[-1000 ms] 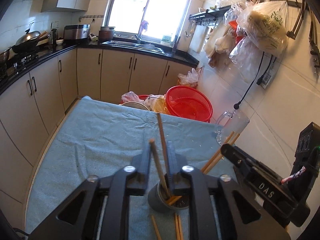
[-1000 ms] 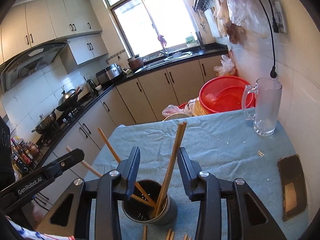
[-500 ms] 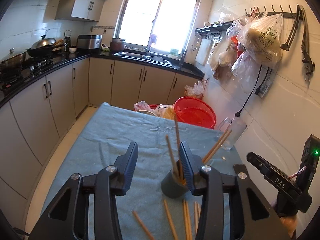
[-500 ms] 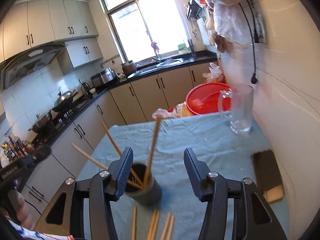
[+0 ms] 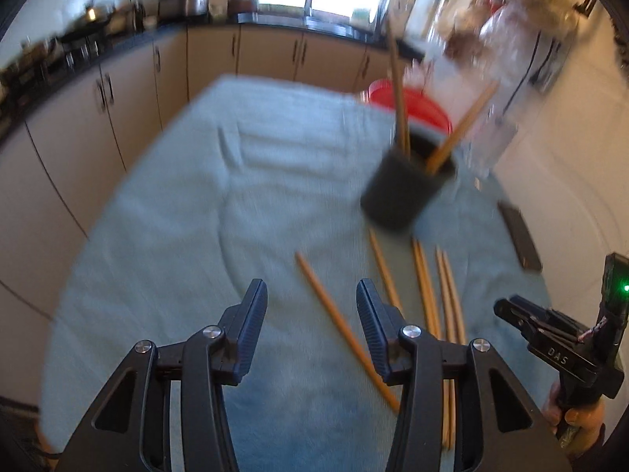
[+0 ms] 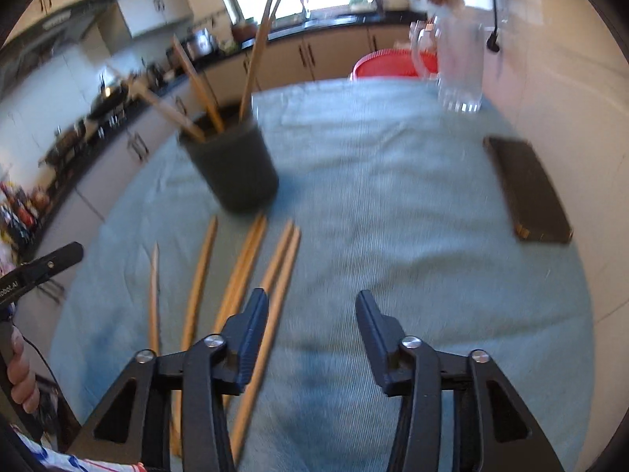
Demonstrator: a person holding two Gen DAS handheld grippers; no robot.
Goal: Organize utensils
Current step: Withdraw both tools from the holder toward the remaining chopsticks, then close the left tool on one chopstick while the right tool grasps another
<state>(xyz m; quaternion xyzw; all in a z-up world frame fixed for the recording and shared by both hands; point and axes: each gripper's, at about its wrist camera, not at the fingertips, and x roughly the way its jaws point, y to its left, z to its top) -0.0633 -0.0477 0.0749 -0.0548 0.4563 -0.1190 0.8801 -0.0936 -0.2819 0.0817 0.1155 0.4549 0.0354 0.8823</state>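
A second ago my left gripper point(image 5: 311, 306) was right at the cup point(image 5: 405, 185), its jaws close around a chopstick standing in it, and my right gripper point(image 6: 310, 314) stood around the cup too. Now both are pulled back and lower, and the cup stands well ahead of them on the tabletop point(image 5: 177, 212), with some chopsticks leaning in it. Both views are blurred.

The left gripper's jaws have just been opening. They stand apart with nothing pressed between them; one loose chopstick point(image 5: 346, 326) lies on the cloth and passes under the gap, and I cannot tell whether a finger touches it.

The right gripper's jaws first widened and have just been closing a little. They are apart and hold nothing; only bare cloth shows between them. Its left finger point(image 6: 251, 330) hangs over the nearest of the chopsticks point(image 6: 243, 267) that lie in a row in front of the cup.

A glass mug point(image 6: 460, 67) stands at the far edge, a red basin point(image 6: 385, 65) behind it, and a dark phone point(image 6: 526, 188) lies to the right.
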